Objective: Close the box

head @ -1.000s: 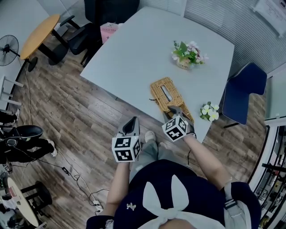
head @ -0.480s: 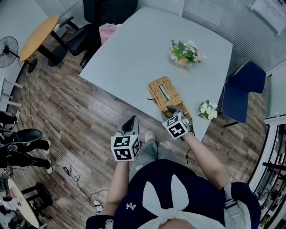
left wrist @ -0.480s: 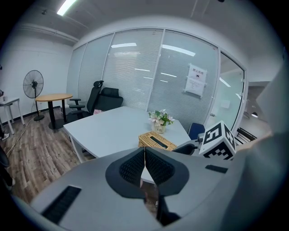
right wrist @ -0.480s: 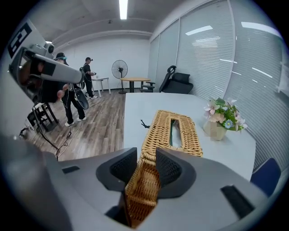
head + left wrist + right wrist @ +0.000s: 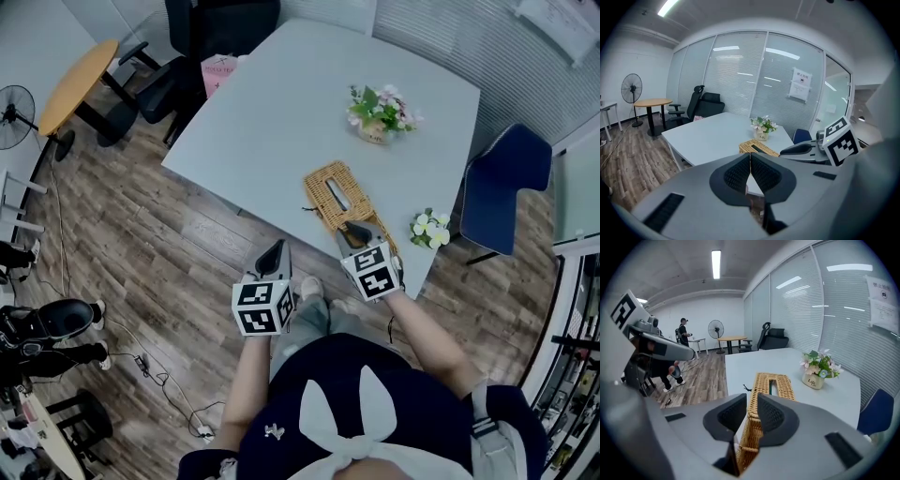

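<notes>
A woven wicker box [image 5: 336, 192] with a slot in its top lies near the front edge of the pale table [image 5: 281, 112]. My right gripper [image 5: 355, 231] is at the box's near end. In the right gripper view its jaws are closing around the wicker box [image 5: 772, 382]'s near corner edge, and a gap still shows beside the left pad of the right gripper [image 5: 753, 412]. My left gripper [image 5: 274, 254] hangs off the table's front edge above the wooden floor. It holds nothing, and in its own view the left gripper [image 5: 750, 162] is shut.
A pot of flowers [image 5: 376, 114] stands behind the box, and a small white posy [image 5: 427, 228] lies to its right at the table edge. A blue chair [image 5: 500, 187] is at the right, black office chairs [image 5: 197, 33] at the far side, and a round wooden table [image 5: 80, 80] at the left.
The right gripper has slid slightly back along the box toward its near end. The left gripper has hardly moved. The head view has shifted a little.
</notes>
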